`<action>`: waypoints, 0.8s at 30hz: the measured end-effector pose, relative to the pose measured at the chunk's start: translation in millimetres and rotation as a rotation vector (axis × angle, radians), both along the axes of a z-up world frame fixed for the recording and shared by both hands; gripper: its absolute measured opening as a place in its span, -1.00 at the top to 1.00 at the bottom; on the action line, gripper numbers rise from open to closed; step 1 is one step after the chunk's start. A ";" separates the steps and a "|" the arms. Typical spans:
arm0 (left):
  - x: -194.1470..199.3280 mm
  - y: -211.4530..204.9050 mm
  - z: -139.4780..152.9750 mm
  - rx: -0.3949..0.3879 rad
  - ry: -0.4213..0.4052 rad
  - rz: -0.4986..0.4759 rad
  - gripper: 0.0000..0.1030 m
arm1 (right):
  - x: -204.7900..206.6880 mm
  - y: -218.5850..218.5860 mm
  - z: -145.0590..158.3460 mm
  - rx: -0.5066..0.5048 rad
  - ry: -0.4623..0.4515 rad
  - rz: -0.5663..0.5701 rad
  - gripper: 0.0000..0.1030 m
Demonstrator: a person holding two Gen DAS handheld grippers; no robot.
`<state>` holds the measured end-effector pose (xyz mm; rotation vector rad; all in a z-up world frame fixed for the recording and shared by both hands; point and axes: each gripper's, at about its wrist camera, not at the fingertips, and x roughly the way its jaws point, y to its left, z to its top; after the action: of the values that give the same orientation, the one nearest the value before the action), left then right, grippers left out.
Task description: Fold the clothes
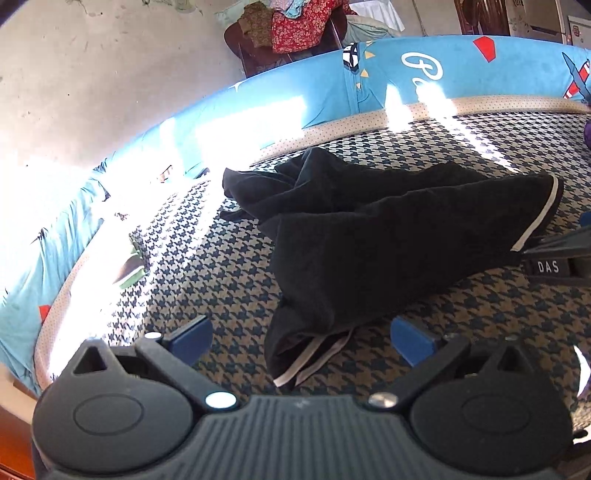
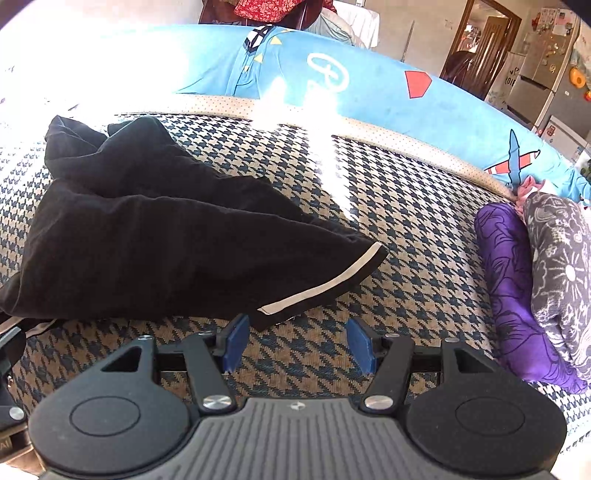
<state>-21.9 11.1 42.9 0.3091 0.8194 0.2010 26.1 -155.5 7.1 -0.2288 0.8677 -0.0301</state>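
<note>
A black garment (image 1: 388,236) with white trim lies crumpled on a houndstooth-patterned bed; it also shows in the right wrist view (image 2: 155,236). My left gripper (image 1: 301,338) is open and empty, its blue pads on either side of the garment's near end with white-edged hem. My right gripper (image 2: 297,343) is open and empty, just in front of the garment's white-striped hem (image 2: 325,284). The right gripper's body shows at the right edge of the left wrist view (image 1: 557,258).
A blue cartoon-print bolster (image 2: 369,85) runs along the bed's far edge. A purple cloth (image 2: 517,295) and a grey patterned cloth (image 2: 561,266) lie at the right. Piled clothes on a chair (image 1: 291,29) stand behind the bed. Strong sun glare covers the left.
</note>
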 end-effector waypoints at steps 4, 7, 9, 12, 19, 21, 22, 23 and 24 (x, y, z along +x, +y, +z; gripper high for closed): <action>-3.9 -8.3 -1.8 0.053 -0.007 -0.023 -1.00 | -3.1 0.2 2.5 -0.009 -0.009 0.000 -0.14; -4.1 -13.8 -5.1 0.091 0.002 -0.046 -1.00 | -5.4 1.8 2.9 -0.034 -0.020 0.006 -0.28; -4.4 -16.5 -6.9 0.091 0.012 -0.060 -1.00 | -7.0 3.2 3.1 -0.051 -0.026 0.015 -0.32; -5.7 -19.7 -8.6 0.097 0.016 -0.074 -1.00 | -8.8 4.8 3.6 -0.059 -0.035 0.031 -0.32; -6.7 -22.5 -10.9 0.101 0.025 -0.089 -1.00 | -9.1 7.0 3.0 -0.074 -0.041 0.043 -0.32; -6.5 -22.2 -10.9 0.101 0.025 -0.090 -1.00 | -9.0 7.4 3.0 -0.073 -0.041 0.045 -0.32; -6.6 -22.2 -11.0 0.102 0.025 -0.090 -1.00 | -9.0 7.5 2.9 -0.074 -0.041 0.045 -0.32; -6.7 -22.1 -11.1 0.101 0.025 -0.091 -1.00 | -9.2 7.8 2.8 -0.075 -0.042 0.046 -0.32; -6.7 -22.0 -11.2 0.101 0.026 -0.091 -1.00 | -9.5 8.2 2.6 -0.076 -0.043 0.047 -0.32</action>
<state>-28.6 -11.0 31.7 0.4436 0.8200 0.1536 16.5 -147.4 9.7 -0.3185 0.8194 -0.0242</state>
